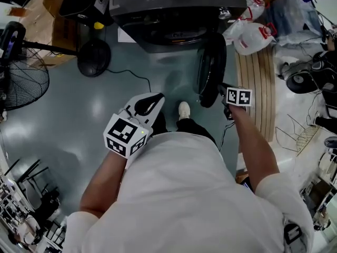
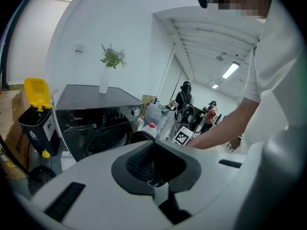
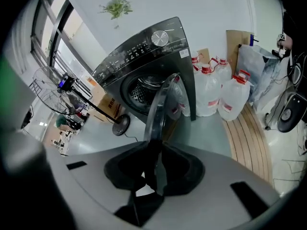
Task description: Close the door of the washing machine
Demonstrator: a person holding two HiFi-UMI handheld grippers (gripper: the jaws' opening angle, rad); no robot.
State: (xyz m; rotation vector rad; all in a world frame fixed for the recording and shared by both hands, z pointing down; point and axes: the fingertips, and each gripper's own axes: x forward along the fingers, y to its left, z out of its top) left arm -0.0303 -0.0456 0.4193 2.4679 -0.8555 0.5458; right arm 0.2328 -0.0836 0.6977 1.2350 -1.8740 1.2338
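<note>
The washing machine [image 1: 174,15] was seen at the far edge of the floor [image 1: 95,125], with its door [image 3: 160,107] swung open toward the person. The door's rim was gripped between the fingers [image 3: 127,169] of the right gripper [image 3: 154,171]. The left gripper [image 2: 154,169] was held with fingers closed on nothing, apart from the door.

Washing machine [image 1: 174,12]: far edge of floor [image 1: 105,120], centre.
Vase [image 2: 104,80]: on machine top.
Door [image 1: 211,67]: stands out from right side of machine front, toward person.
Jugs [image 1: 247,36]: on floor, right of machine.
Slatted board [image 1: 260,83]: on floor, right of door.
Fan [image 1: 21,83]: left edge of floor.
Boxes [image 1: 52,4]: far-left corner.
Right gripper [image 1: 222,90]: at door's near edge, with edge between jaws.
Left gripper [image 1: 150,104]: left of door, apart from it.
</note>
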